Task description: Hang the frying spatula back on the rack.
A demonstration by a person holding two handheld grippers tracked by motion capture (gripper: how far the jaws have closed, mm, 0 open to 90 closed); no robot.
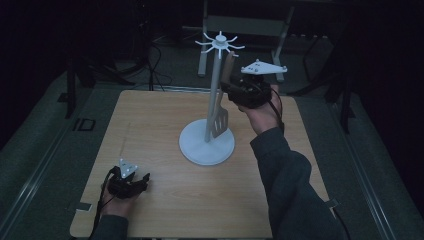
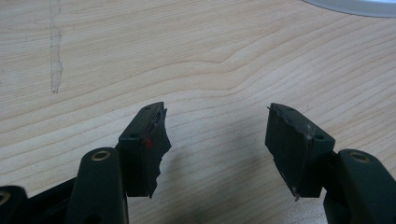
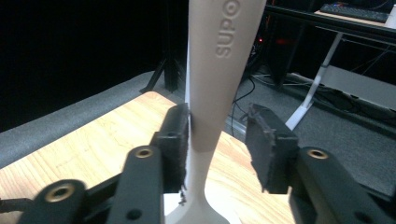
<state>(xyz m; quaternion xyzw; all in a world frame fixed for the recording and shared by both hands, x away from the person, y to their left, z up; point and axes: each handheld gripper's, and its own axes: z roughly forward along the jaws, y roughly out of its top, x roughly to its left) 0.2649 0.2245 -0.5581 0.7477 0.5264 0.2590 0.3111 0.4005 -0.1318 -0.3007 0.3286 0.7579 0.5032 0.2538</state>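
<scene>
Down at the near-left corner of the pale wood-grain table [image 1: 150, 145], the left hand [image 1: 116, 206] is resting its black two-jaw left gripper [image 1: 141, 180] low over the boards, and in the left gripper view its jaws are standing wide apart with nothing but bare wood between them; the worn black pads [image 2: 156, 135] are looking ragged at the edges, and a curved sliver of white is peeking in at the top right of that view. Moving up the table, the white round-based utensil stand [image 1: 207, 142] is sitting near the middle, its slim pole rising to a crown of short hooks [image 1: 219, 43]. Beside that pole the beige slotted spatula [image 1: 220, 116] is hanging blade-down, the blade just above the stand's base. The right hand [image 1: 262, 112], dark sleeve trailing back to the near edge, is holding the right gripper [image 1: 231, 90] raised at the spatula's handle. In the right gripper view the handle [image 3: 212, 93], embossed with letters, is running up between the jaws: one pad [image 3: 176, 140] is touching it while the other is standing clear, so the gripper is parted and not clamping. Beyond the table, dark floor and cables are fading into gloom.
</scene>
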